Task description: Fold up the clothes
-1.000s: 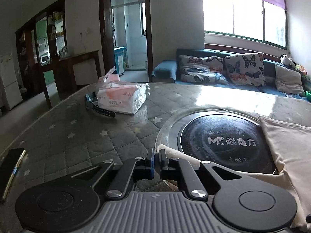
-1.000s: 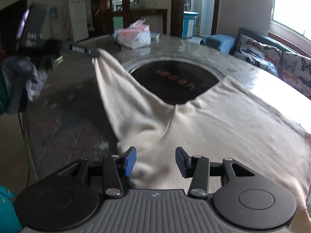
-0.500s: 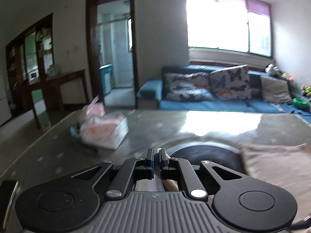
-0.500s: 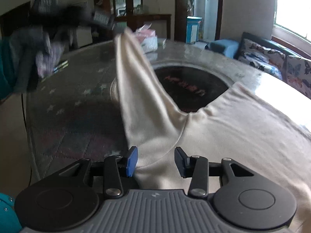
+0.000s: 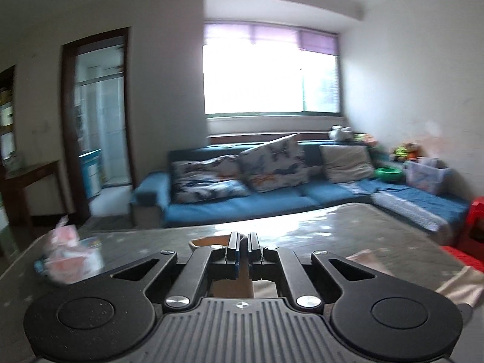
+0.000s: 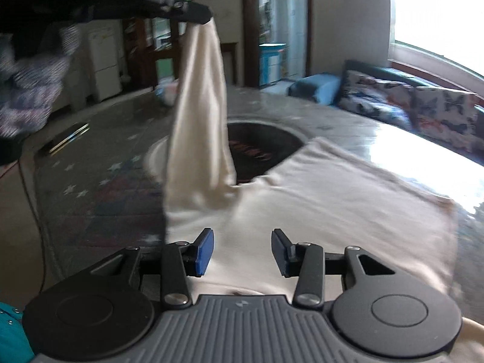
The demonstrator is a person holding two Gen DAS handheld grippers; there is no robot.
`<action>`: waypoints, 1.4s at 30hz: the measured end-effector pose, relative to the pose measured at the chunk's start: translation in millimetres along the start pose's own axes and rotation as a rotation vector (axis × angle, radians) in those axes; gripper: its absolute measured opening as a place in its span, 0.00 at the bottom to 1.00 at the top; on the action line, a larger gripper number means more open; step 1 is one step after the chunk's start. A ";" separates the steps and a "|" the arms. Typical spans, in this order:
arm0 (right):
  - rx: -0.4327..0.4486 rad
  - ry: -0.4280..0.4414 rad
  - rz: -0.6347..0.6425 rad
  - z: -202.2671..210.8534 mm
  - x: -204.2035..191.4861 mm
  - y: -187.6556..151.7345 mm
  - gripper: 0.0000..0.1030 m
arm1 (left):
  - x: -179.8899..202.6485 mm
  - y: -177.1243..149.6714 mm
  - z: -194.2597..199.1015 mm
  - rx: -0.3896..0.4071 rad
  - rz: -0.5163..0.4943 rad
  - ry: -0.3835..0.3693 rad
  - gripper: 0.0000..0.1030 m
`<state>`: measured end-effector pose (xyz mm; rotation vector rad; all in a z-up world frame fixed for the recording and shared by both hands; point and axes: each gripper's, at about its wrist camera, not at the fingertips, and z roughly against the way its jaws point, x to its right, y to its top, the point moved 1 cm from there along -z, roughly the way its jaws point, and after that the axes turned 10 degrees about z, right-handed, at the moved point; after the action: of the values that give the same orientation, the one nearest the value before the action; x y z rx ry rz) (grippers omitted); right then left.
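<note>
A cream garment [image 6: 317, 199] lies spread on the round table. One sleeve or leg of it [image 6: 199, 115] hangs from my left gripper [image 6: 205, 18], which is raised high at the upper left of the right wrist view and shut on its end. In the left wrist view the left gripper [image 5: 241, 245] has its jaws closed on a strip of cream cloth [image 5: 233, 284]. My right gripper [image 6: 242, 251] is open and empty, low over the garment's near part.
The table [image 6: 99, 187] has a star-patterned cover and a round black cooktop [image 6: 257, 148] in the middle. A tissue pack [image 5: 69, 257] sits at the far left, a phone [image 6: 65, 142] near the left edge. A blue sofa [image 5: 272, 193] stands beyond.
My left gripper has lifted the garment's end high above the table and swung toward the right. The right gripper has stayed open in place.
</note>
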<state>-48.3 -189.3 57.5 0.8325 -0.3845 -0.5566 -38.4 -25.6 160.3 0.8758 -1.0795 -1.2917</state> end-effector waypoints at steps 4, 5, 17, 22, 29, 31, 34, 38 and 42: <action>0.007 -0.085 -0.071 25.5 24.8 -18.8 0.41 | 40.7 -13.5 -9.8 -0.036 -0.035 -0.097 0.05; 0.007 -0.104 -0.090 31.5 30.2 -23.9 0.41 | 49.9 -18.5 -13.3 -0.049 -0.037 -0.119 0.05; -0.047 -0.266 -0.285 71.3 75.2 -82.2 0.42 | 108.4 -100.7 -63.4 -0.311 -0.092 -0.303 0.24; -0.033 -0.263 -0.309 74.5 79.7 -84.0 0.42 | 90.7 -116.2 -46.6 -0.345 -0.095 -0.273 0.29; -0.027 -0.227 -0.312 49.3 85.1 -69.3 0.41 | 14.6 -121.9 -55.2 -0.379 -0.044 -0.034 0.28; -0.036 -0.222 -0.322 38.4 88.2 -66.8 0.41 | -2.5 -124.2 -60.9 -0.393 -0.016 0.019 0.27; -0.059 -0.225 -0.328 23.1 92.0 -66.5 0.39 | -17.3 -123.3 -66.6 -0.398 0.013 0.053 0.27; -0.085 -0.225 -0.327 10.8 92.0 -66.6 0.35 | -16.3 -117.2 -76.3 -0.398 0.039 0.041 0.29; -0.096 -0.229 -0.335 7.5 92.1 -67.5 0.29 | -15.2 -115.6 -91.1 -0.412 0.068 0.020 0.29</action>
<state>-0.2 -285.8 19.2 0.7465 -0.4263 -0.9800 14.7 -29.6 22.2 0.5360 -0.7797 -1.3798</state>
